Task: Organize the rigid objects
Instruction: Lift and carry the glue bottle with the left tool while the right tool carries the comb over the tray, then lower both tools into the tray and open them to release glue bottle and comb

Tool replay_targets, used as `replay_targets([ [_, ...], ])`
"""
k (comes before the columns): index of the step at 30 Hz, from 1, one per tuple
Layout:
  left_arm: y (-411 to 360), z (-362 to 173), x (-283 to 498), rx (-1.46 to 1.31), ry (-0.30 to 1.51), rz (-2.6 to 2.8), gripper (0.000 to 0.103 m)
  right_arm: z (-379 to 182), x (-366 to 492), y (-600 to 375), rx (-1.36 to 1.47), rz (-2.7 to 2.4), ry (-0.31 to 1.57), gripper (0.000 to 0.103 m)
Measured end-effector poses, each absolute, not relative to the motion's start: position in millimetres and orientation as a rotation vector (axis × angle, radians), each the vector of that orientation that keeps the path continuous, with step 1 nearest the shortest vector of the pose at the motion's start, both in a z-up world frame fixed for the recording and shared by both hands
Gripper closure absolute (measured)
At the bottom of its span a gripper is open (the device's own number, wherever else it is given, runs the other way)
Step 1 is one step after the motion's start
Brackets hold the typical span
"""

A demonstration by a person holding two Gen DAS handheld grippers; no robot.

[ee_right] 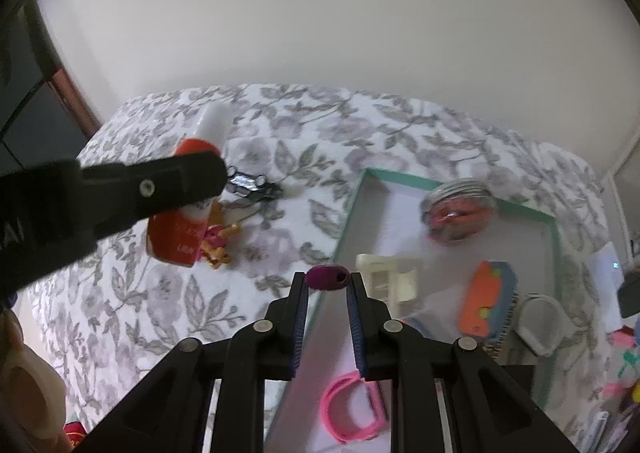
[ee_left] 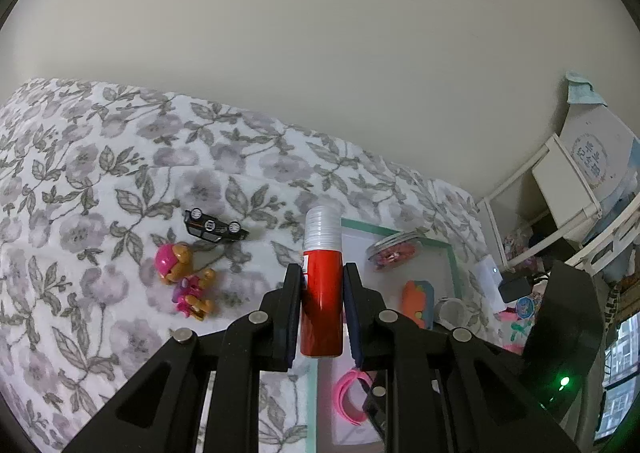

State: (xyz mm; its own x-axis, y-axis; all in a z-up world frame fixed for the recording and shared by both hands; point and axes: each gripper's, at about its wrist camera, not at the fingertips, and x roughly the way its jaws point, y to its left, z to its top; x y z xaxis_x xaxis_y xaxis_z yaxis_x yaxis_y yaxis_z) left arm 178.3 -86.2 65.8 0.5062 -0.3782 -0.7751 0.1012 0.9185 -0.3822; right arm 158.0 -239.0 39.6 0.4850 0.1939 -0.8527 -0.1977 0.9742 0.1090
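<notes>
While clamped between the pads of the left gripper (ee_left: 322, 273), red bottle (ee_left: 322, 305) with ribbed white cap (ee_left: 322, 229) held upright, clear of the bedding. Pinched at the very tips of the right gripper (ee_right: 327, 277), small purple oval piece (ee_right: 326, 277) with a dark hole on one side, lifted over the near left edge of the tray (ee_right: 554, 249).

Just below the right gripper's fingers, pink band (ee_right: 354, 405) lying inside the tray near its front. Beyond the tips, cream-coloured plastic toy furniture piece (ee_right: 390, 279) resting on the tray floor. Farther right, orange and blue toy (ee_right: 490, 301) near the right wall. At the far side, round clear-lidded container (ee_right: 460, 209) with reddish contents, tilted and blurred.

Left of the tray on the floral bedspread (ee_left: 100, 173), pink-and-tan puppy figure (ee_left: 186, 281) lying on its side. Just beyond, black toy car (ee_left: 214, 227) flipped wheels-up, near the figure but apart from it.

Outside the right wall of the tray, white rounded container (ee_right: 538, 323). Farther right in the left wrist view, white shelf frame (ee_left: 560, 181) with a box, against the plain wall (ee_left: 320, 53).
</notes>
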Motion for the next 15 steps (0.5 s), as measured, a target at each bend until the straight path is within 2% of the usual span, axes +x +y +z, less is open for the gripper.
replay_targets([
  [15,-137,62,170,-0.244,1.014,-0.362,0.082,46,151,-304,0.065,0.145,1.016,0.082],
])
